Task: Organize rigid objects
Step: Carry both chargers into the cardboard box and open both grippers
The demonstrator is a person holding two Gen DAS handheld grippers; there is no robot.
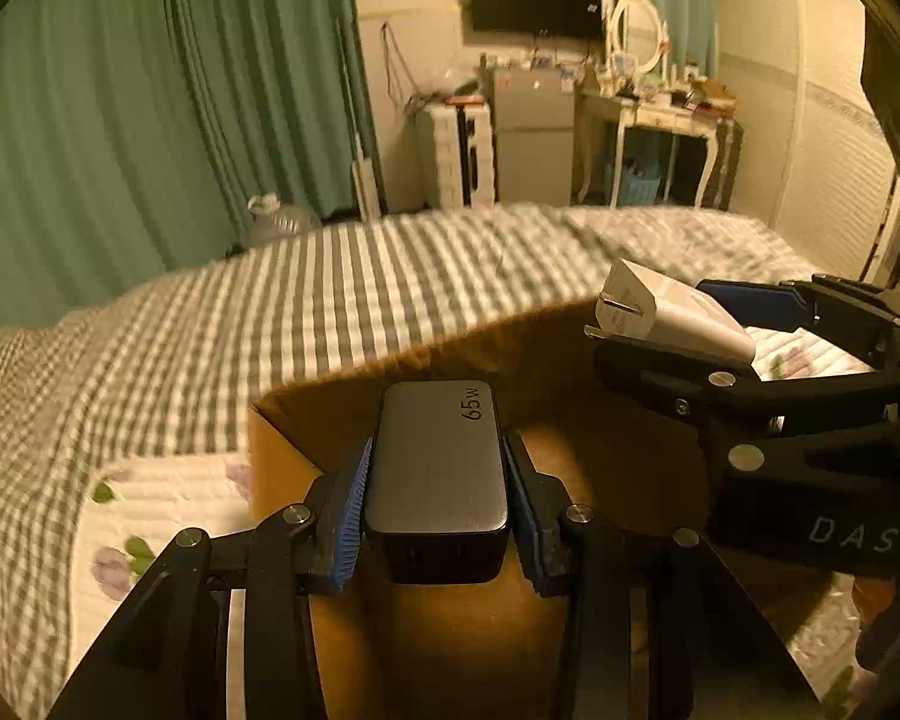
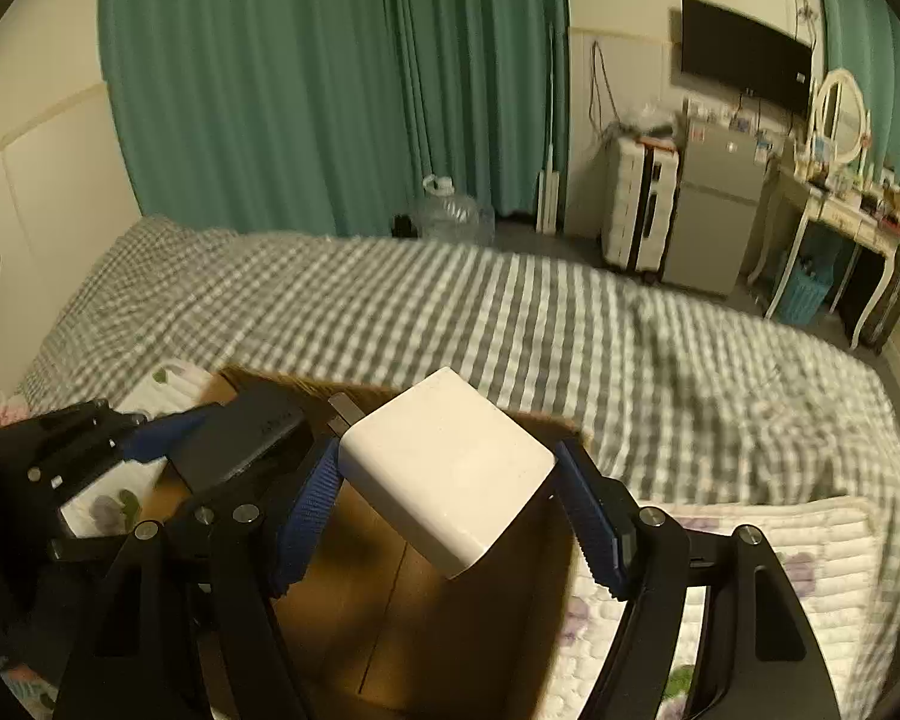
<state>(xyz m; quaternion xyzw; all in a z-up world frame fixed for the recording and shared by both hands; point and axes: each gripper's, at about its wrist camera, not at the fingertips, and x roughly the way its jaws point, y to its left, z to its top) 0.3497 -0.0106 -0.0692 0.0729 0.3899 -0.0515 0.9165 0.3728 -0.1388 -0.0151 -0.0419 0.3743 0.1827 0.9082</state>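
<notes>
A bed (image 2: 510, 312) under a grey-and-white checked cover fills the room below green curtains (image 2: 306, 90), and on it, partly over a quilted floral pad (image 2: 810, 546), sits an open cardboard box (image 1: 600, 450), brown and apparently empty where its floor shows. Above the box the left gripper (image 1: 437, 480) holds a dark grey 65W charger (image 1: 437, 456), its blue-padded jaws closed against the charger's two long sides with the port end facing back toward the camera. To its right the right gripper (image 2: 450, 486) holds a white charger (image 2: 450, 474), jaws pressed to two opposite faces, the block tilted with one corner down and its metal plug prongs (image 2: 341, 411) pointing away toward the left gripper. Both chargers hang over the box opening, close together but not touching. The step in hand appears to be setting the two chargers into the box. Doing it well likely means lowering one gripper at a time so the tools do not collide, levelling the white charger so a flat face meets the cardboard, and placing each block against a wall or corner, side by side. The jaws should part only once each charger rests on the box floor, since a drop could let the prongs strike the other charger.
</notes>
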